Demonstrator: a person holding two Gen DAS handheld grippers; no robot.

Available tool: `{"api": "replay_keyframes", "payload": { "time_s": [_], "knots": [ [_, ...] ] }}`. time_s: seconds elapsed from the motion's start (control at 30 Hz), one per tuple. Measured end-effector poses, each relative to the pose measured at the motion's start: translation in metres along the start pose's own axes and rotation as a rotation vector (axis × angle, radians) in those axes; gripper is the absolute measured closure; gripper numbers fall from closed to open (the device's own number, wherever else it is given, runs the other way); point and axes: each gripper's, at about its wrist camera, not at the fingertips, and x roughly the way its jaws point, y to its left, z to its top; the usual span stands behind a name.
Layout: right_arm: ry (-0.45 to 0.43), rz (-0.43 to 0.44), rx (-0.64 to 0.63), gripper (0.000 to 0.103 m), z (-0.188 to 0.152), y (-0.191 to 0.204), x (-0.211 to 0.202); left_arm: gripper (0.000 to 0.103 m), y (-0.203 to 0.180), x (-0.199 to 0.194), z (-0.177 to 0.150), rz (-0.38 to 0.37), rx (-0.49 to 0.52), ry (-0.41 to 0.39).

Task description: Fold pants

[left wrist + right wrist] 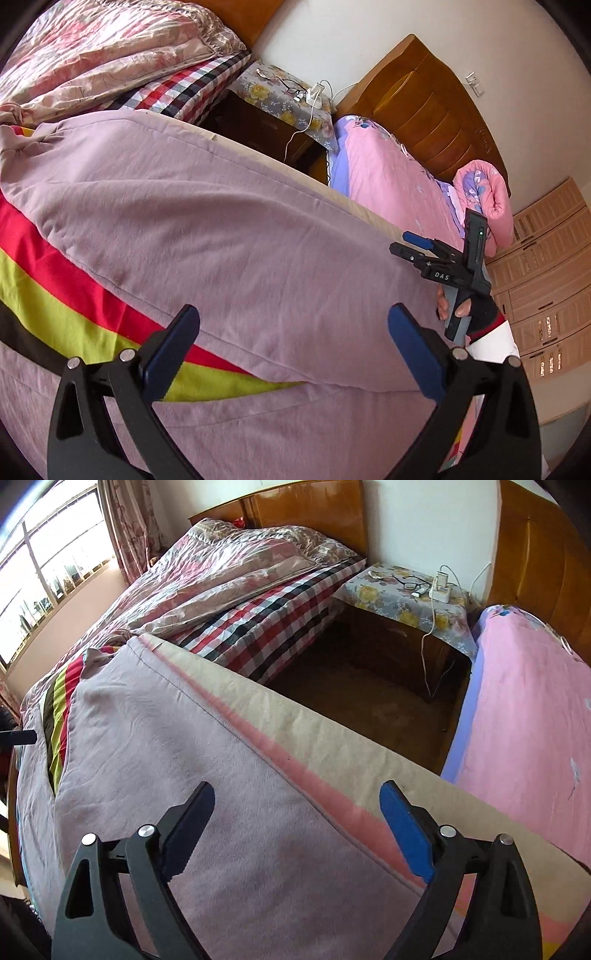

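Nearest you, both tools hang over the cloth w/ nothing in them. Your left gripper point(293, 349) stands wide, pads clear of the fabric below. Your right gripper point(297, 829) is also spread, empty, angled down at the bed edge; in the left view you see it off to the side, held in a gloved hand point(471, 314).

The pants point(207, 221) look to be the mauve cloth right under both tools, spread flat along the near bed, one long seam running diag. across it. Can't tell waistband from hems here, so check before you pinch. Beneath lies a striped blanket point(55, 269), red/yellow/black, poking out on one side.

Handling, my guess: soft, light, fleecy knit; it'll droop and drag, not slip. Grab at a seam or edge where layers are thick, both layers together, one tool per corner, and lift low so it doesn't bunch.

Further off: cream mattress edge point(332, 716), then the floor gap, a nightstand point(406, 598) w/ charger and cables, plaid sheet point(258, 627), and the pink bed point(524, 709) beyond.
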Motion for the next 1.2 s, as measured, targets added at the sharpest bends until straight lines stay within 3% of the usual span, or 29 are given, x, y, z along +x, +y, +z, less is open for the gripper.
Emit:
{"api": "replay_keyframes", "payload": {
  "time_s": [0.1, 0.13, 0.17, 0.2, 0.33, 0.43, 0.53, 0.67, 0.73, 0.83, 0.9, 0.97, 1.07, 1.2],
  "knots": [
    [0.013, 0.018, -0.058, 0.034, 0.007, 0.005, 0.01, 0.001, -0.004, 0.016, 0.015, 0.005, 0.027, -0.016],
    [0.01, 0.027, -0.064, 0.043, 0.009, 0.005, 0.01, 0.001, -0.005, 0.022, 0.02, 0.007, 0.034, -0.017],
    [0.016, 0.03, -0.074, 0.074, 0.009, 0.008, 0.009, 0.001, -0.005, 0.029, 0.025, 0.008, 0.034, -0.012],
    [0.009, 0.014, -0.096, 0.087, 0.006, 0.014, 0.005, 0.001, -0.005, 0.036, 0.028, 0.014, 0.029, -0.008],
    [-0.019, -0.088, -0.205, 0.093, -0.01, 0.053, -0.014, 0.001, -0.004, 0.056, 0.039, -0.008, -0.008, -0.005],
    [-0.103, -0.13, -0.252, 0.094, -0.025, 0.095, -0.052, 0.002, -0.002, 0.063, 0.041, -0.016, -0.05, -0.021],
    [-0.195, -0.176, -0.302, 0.094, -0.062, 0.151, -0.097, 0.002, -0.002, 0.048, 0.031, -0.053, -0.09, -0.037],
    [-0.287, -0.182, -0.288, 0.094, -0.146, 0.235, -0.138, 0.002, -0.013, 0.0, -0.012, -0.082, -0.023, -0.084],
    [-0.293, -0.115, -0.184, 0.094, -0.19, 0.257, -0.138, 0.002, -0.015, -0.018, -0.041, -0.082, 0.008, -0.103],
    [-0.247, -0.104, -0.016, 0.092, -0.236, 0.261, -0.116, 0.002, -0.009, -0.016, -0.077, -0.005, 0.053, -0.078],
    [-0.234, -0.074, 0.153, 0.079, -0.257, 0.248, -0.117, 0.003, 0.002, -0.005, -0.089, 0.027, 0.028, -0.038],
    [-0.318, -0.057, 0.32, 0.052, -0.281, 0.231, -0.142, 0.006, 0.013, -0.005, -0.095, 0.024, -0.002, -0.025],
    [-0.41, -0.072, 0.525, 0.05, -0.318, 0.202, -0.178, 0.006, 0.018, -0.017, -0.098, 0.029, 0.001, -0.055],
    [-0.425, -0.12, 0.79, 0.05, -0.364, 0.159, -0.198, 0.006, 0.006, -0.022, -0.093, 0.022, 0.043, -0.052]
  ]
}}
